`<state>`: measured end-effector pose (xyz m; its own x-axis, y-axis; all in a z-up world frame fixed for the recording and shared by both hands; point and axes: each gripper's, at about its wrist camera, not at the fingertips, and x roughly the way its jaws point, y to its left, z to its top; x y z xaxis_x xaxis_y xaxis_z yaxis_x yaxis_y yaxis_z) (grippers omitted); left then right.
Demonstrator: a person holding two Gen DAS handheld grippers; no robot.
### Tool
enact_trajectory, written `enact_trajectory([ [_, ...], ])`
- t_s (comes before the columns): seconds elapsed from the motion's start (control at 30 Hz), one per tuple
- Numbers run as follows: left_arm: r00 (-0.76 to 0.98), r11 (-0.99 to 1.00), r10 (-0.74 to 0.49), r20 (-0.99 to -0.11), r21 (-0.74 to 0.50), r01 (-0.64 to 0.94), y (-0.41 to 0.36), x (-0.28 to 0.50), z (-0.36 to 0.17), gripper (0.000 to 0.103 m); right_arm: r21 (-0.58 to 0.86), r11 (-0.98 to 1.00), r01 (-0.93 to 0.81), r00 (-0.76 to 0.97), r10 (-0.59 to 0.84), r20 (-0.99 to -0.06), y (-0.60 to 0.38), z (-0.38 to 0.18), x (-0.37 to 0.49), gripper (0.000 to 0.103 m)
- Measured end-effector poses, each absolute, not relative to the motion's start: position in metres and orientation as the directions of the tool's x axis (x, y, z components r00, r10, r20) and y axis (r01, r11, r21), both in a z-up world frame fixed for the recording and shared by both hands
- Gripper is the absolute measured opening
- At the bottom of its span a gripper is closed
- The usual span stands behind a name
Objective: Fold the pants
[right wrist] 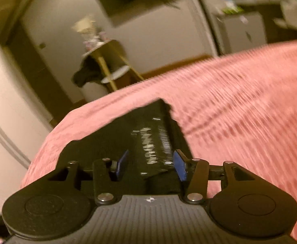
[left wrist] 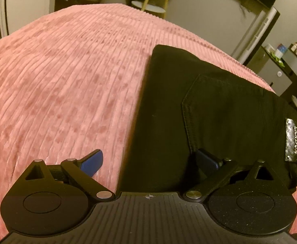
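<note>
One pair of black pants (left wrist: 219, 109), folded into a compact block with a back pocket and a shiny brand patch (left wrist: 293, 140) facing up, lies on a pink ribbed bedspread (left wrist: 67, 81), near its right-hand edge in the left wrist view, with broad bare cover to the left. The left hand-held gripper (left wrist: 150, 160) stands spread wide over the fold's near left edge, pinching nothing. The right hand-held gripper (right wrist: 151, 164) is partly spread with the patch end of the pants between its two blue pads (right wrist: 179, 167), and blur hides whether they touch; beyond the bed's far edge stands one small wooden side table (right wrist: 109, 61).

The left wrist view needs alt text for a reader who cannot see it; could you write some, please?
Folded black pants lie on a pink ribbed blanket, back pocket and waistband label facing up. The open left gripper straddles their near left edge.
</note>
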<state>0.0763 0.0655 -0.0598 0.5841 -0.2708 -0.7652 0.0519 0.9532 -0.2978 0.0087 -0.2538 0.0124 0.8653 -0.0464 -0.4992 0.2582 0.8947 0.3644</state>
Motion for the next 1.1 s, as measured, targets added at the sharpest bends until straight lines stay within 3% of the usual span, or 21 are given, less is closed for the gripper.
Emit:
enact_trajectory([
  [0.1, 0.584, 0.957, -0.263, -0.768, -0.285, 0.055, 0.065, 0.075, -0.059, 0.101, 0.341, 0.920, 0.193, 0.866, 0.003, -0.500, -0.241, 0.008, 0.005, 0.036],
  [0.3, 0.584, 0.961, -0.251, -0.772, -0.270, 0.056, 0.063, 0.075, -0.058, 0.101, 0.277, 0.928, 0.248, 0.793, -0.030, -0.609, -0.243, -0.016, 0.018, 0.024],
  [0.43, 0.582, 0.961, -0.254, -0.773, -0.272, 0.058, 0.063, 0.075, -0.058, 0.101, 0.161, 0.947, 0.279, 0.738, -0.104, -0.667, -0.244, -0.033, 0.023, 0.022],
  [0.5, 0.581, 0.960, -0.256, -0.773, -0.273, 0.060, 0.063, 0.075, -0.058, 0.101, 0.197, 0.933, 0.302, 0.710, -0.082, -0.700, -0.255, -0.046, 0.028, 0.022],
  [0.67, 0.612, 0.962, -0.243, -0.752, -0.268, 0.052, 0.064, 0.069, -0.053, 0.101, 0.127, 0.949, 0.287, 0.713, -0.123, -0.690, -0.245, -0.030, 0.027, 0.022],
  [0.7, 0.622, 0.960, -0.247, -0.743, -0.276, 0.052, 0.066, 0.068, -0.050, 0.101, 0.138, 0.944, 0.300, 0.721, -0.130, -0.680, -0.244, -0.023, 0.023, 0.026],
  [0.9, 0.730, 0.961, -0.246, -0.638, -0.257, 0.100, 0.059, 0.056, -0.032, 0.101, 0.149, 0.942, 0.300, 0.806, -0.167, -0.567, -0.252, 0.013, 0.026, 0.029],
  [1.1, 0.748, 0.951, -0.310, -0.587, -0.194, 0.242, 0.006, 0.082, -0.011, 0.101, 0.035, 0.973, 0.228, 0.811, -0.170, -0.561, -0.256, 0.014, 0.084, 0.021],
])
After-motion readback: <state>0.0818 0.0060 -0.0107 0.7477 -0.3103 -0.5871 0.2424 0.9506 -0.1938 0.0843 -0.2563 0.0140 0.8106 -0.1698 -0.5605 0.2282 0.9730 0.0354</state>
